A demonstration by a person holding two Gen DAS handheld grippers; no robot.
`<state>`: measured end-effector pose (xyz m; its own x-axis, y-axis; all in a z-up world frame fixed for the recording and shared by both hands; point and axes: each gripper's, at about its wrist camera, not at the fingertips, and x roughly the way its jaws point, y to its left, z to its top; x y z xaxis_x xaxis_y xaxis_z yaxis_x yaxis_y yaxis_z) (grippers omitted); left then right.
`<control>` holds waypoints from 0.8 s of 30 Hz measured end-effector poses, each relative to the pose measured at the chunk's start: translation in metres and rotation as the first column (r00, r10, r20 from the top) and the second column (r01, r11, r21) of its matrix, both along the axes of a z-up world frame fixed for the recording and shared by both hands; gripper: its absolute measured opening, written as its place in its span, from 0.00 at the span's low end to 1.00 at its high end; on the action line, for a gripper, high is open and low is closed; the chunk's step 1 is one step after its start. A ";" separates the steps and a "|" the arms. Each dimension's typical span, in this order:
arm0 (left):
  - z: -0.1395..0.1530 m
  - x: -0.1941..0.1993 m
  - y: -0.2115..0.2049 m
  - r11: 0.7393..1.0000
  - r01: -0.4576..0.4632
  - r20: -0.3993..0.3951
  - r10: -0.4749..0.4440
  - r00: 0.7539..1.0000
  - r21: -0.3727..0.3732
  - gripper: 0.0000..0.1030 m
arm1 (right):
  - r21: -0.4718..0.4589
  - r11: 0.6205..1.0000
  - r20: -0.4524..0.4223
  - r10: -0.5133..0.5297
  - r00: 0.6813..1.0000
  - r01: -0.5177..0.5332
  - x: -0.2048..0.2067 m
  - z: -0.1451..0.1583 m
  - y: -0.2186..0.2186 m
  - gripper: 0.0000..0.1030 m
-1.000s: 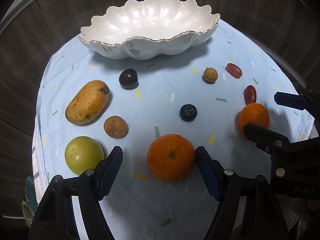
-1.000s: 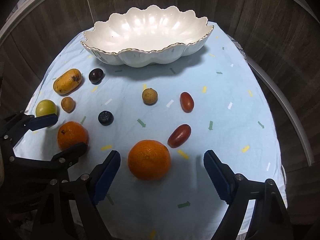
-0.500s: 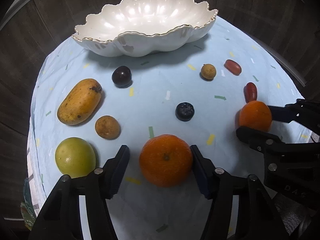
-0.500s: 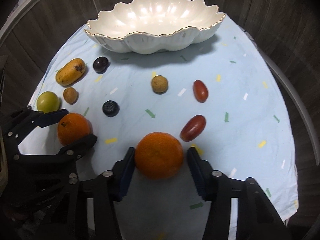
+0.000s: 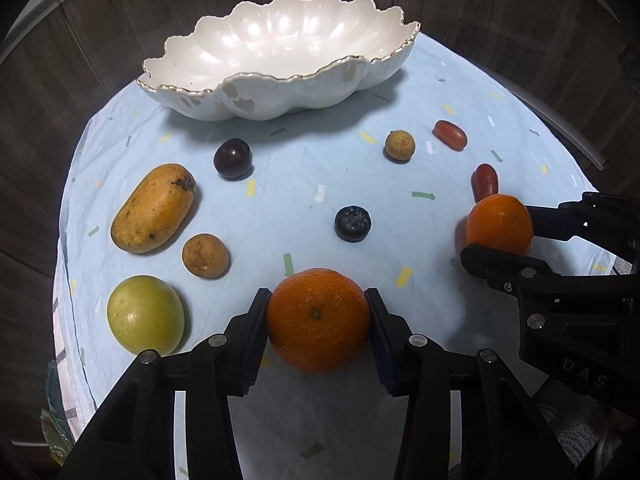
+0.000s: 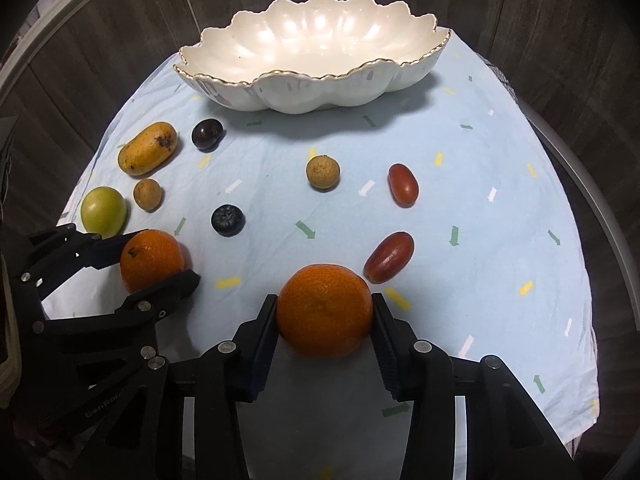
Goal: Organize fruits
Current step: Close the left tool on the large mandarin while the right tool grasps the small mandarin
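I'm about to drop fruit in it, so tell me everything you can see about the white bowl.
The white bowl is a wide, shallow dish that looks like glossy glazed ceramic, with a scalloped, shell-like rim trimmed in gold and ribbed walls. It sits upright at the far end of the light blue cloth, casting a shadow in front. Its inside looks bare, with only light glare showing. No fruit and neither claw touches it; the nearest fruit is the dark plum.

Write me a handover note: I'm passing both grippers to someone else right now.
Left gripper: shut on the left orange.
Right gripper: shut on the right orange.
The white bowl at the far end of the cloth holds nothing.
Still on the cloth: mango, green fruit, two brown longans, dark plum, blueberry, two red oblong fruits.
Done: both oranges gripped. Left: carry them to the bowl, then the rest.
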<state>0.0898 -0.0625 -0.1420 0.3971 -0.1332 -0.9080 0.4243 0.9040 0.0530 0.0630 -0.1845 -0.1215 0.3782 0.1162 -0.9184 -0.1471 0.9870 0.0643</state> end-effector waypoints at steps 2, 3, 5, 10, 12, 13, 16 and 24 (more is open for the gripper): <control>0.003 -0.002 0.000 1.000 0.003 0.008 -0.003 1.000 -0.003 0.44 | 0.000 1.000 0.007 -0.003 1.000 0.003 -0.001 0.002 0.000 0.44; 0.004 -0.002 0.000 1.000 0.003 0.012 -0.003 1.000 -0.003 0.44 | 0.000 1.000 0.012 -0.004 1.000 0.004 -0.001 0.003 0.000 0.44; 0.007 -0.003 0.000 1.000 0.004 0.019 -0.004 1.000 -0.005 0.44 | -0.002 1.000 0.018 -0.006 1.000 0.006 -0.002 0.006 0.000 0.43; 0.015 -0.006 0.000 1.000 -0.003 0.042 0.004 0.999 -0.008 0.43 | -0.001 1.000 0.036 -0.004 0.999 0.004 -0.003 0.012 0.001 0.43; 0.018 -0.006 0.000 1.000 -0.005 0.049 0.005 0.999 -0.007 0.43 | 0.001 1.000 0.042 -0.004 0.999 0.004 -0.004 0.014 0.001 0.43; 0.020 -0.007 0.001 1.000 -0.005 0.052 0.006 0.999 -0.007 0.43 | 0.003 1.000 0.045 -0.004 0.999 0.004 -0.004 0.016 0.002 0.43; 0.025 -0.008 0.002 1.000 -0.006 0.061 0.006 0.998 -0.008 0.43 | 0.006 1.000 0.053 -0.004 0.999 0.004 -0.006 0.019 0.002 0.43; 0.039 -0.008 0.003 1.000 -0.010 0.076 0.012 0.997 -0.017 0.43 | 0.023 1.000 0.076 -0.010 0.997 0.009 -0.007 0.032 0.000 0.43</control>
<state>0.0819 -0.0596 -0.1028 0.4669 -0.1429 -0.8727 0.4095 0.9096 0.0702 0.0556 -0.1847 -0.0899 0.4485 0.1329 -0.8838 -0.1431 0.9868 0.0758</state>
